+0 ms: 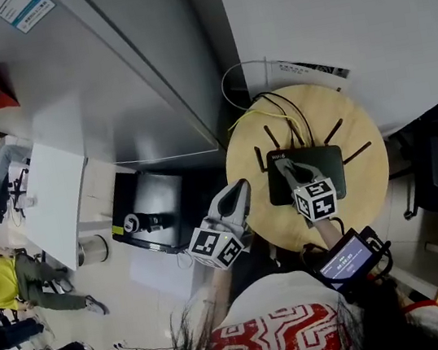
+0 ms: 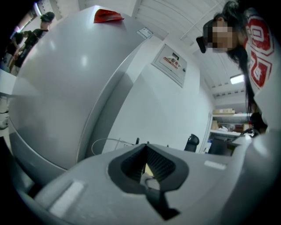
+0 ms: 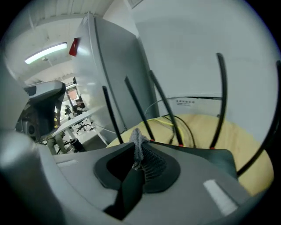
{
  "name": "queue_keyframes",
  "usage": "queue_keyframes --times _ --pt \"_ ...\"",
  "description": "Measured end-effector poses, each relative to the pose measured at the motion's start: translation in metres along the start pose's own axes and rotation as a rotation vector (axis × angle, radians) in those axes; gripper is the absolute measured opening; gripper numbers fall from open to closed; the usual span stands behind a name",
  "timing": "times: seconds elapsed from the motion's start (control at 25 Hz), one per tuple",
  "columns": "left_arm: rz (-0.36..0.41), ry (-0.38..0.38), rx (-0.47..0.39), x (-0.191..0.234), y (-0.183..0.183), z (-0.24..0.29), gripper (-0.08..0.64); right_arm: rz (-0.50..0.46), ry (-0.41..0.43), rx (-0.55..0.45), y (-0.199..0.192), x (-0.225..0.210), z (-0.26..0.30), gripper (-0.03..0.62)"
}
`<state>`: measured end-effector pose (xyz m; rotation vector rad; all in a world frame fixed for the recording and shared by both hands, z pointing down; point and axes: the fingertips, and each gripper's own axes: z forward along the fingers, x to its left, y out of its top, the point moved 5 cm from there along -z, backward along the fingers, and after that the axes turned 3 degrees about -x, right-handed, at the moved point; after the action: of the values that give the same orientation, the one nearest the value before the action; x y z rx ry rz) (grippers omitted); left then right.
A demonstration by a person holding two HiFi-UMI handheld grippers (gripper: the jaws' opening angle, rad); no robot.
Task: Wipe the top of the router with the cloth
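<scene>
Right gripper jaws were clamped on a small grey woven cloth above the flat black plastic router on the round wooden table. Left gripper jaws were together, empty. Cloth judged soft, limp; best pinched at a bunched fold.

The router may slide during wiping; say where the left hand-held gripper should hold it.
I'd take the router by its front left corner, from the near side: antennas and cables crowd its back and sides, and the right hand-held gripper covers the middle.

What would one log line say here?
right tool: shut on cloth | above router | left tool: shut, empty, near table edge
</scene>
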<state>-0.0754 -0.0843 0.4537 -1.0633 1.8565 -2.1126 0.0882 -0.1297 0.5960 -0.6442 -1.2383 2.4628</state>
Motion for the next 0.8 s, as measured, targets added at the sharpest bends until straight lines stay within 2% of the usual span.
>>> queue_keyframes --times 0.16,0.32,0.56,0.8 --pt "0.007 0.030 0.009 0.005 0.004 -0.012 -0.005 -0.069 0.072 0.057 -0.008 0.030 0.020 0.043" --pt "0.010 0.053 -0.007 0.013 0.007 -0.024 -0.005 -0.095 0.051 0.095 -0.018 0.026 0.022 0.043" --pt "0.005 0.061 -0.017 0.018 0.010 -0.030 -0.005 -0.038 -0.058 0.076 -0.024 -0.009 0.001 0.043" --pt "-0.007 -0.001 0.001 0.006 0.003 -0.018 -0.005 0.045 -0.223 0.048 -0.033 -0.063 -0.040 0.043"
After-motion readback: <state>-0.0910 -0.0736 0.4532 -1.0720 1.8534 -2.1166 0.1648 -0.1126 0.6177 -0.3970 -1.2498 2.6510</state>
